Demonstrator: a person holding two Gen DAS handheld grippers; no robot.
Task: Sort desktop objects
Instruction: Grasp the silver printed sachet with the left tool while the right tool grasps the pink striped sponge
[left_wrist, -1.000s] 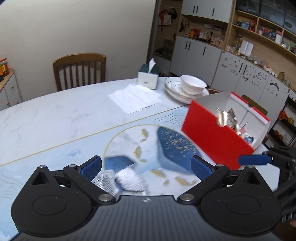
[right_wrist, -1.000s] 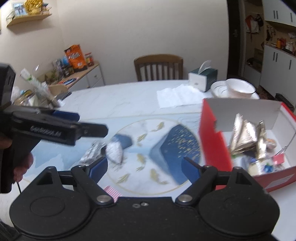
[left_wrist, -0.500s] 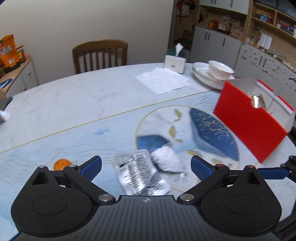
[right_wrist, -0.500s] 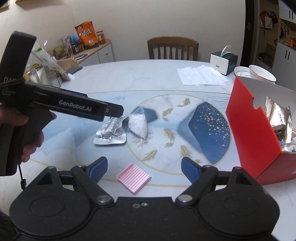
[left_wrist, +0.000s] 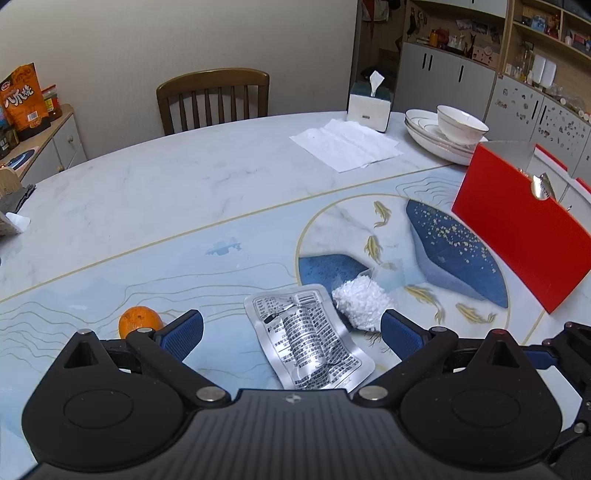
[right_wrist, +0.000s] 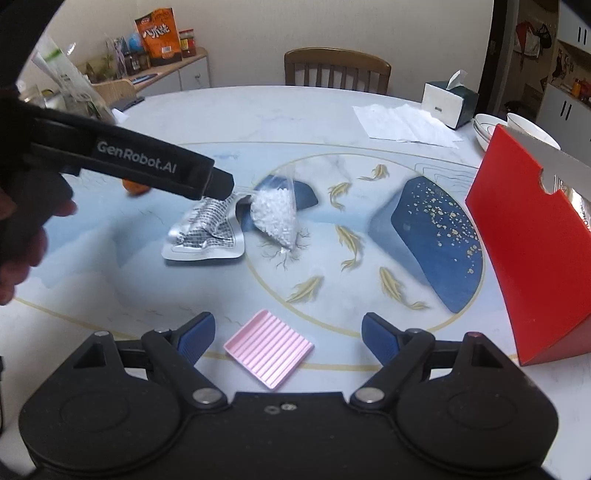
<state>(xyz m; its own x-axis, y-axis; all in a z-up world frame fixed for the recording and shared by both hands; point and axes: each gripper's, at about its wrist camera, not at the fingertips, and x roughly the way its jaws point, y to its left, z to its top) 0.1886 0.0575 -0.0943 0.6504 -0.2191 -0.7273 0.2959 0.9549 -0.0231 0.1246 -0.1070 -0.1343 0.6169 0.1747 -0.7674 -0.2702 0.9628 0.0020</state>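
Observation:
A silver foil packet (left_wrist: 309, 339) (right_wrist: 207, 236) lies flat on the table, right in front of my open left gripper (left_wrist: 291, 332) and between its fingers. Beside it on the right rests a clear bag of white pellets (left_wrist: 360, 302) (right_wrist: 277, 214). An orange (left_wrist: 138, 320) (right_wrist: 135, 188) sits to the left of the packet. A pink ribbed pad (right_wrist: 269, 349) lies between the fingers of my open right gripper (right_wrist: 288, 334), which holds nothing. The red box (left_wrist: 517, 221) (right_wrist: 532, 240) stands at the right with shiny packets inside.
White napkins (left_wrist: 345, 144), a tissue box (left_wrist: 369, 103) and stacked plates with a bowl (left_wrist: 450, 133) sit at the far right of the table. A wooden chair (left_wrist: 214, 99) stands behind. A sideboard with snack bags (right_wrist: 159, 37) is at the left. A hand (right_wrist: 22, 236) holds the left tool.
Both grippers have pulled back and leftward from the red box. The foil packet and pellet bag now sit centred before the left gripper; the pink pad and orange have come into view.

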